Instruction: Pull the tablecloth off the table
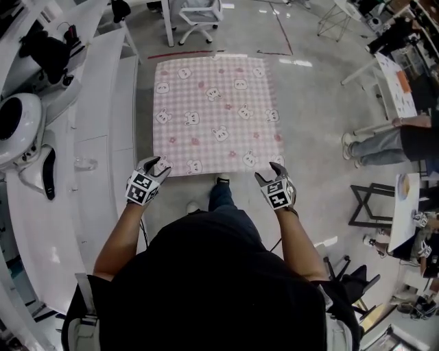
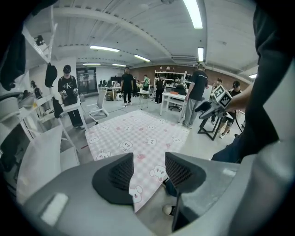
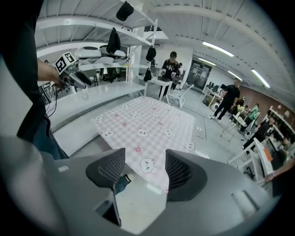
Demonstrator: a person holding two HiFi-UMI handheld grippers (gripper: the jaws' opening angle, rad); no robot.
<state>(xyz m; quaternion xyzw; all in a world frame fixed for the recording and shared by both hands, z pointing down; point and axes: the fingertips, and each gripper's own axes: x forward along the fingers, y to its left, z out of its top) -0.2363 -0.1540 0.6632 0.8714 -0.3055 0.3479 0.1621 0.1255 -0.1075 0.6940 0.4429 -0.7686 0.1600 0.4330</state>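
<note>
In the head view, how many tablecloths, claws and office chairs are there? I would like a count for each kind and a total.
tablecloth: 1
claws: 2 (left claw, right claw)
office chair: 1
Total: 4

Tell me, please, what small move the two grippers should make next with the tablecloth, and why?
Probably close both grippers on the cloth's near edge. The left gripper and right gripper each sit at a near corner of the tablecloth, jaws apart, with cloth showing between them in each gripper view. Neither grips it yet, so pulling now would likely move nothing.
</note>
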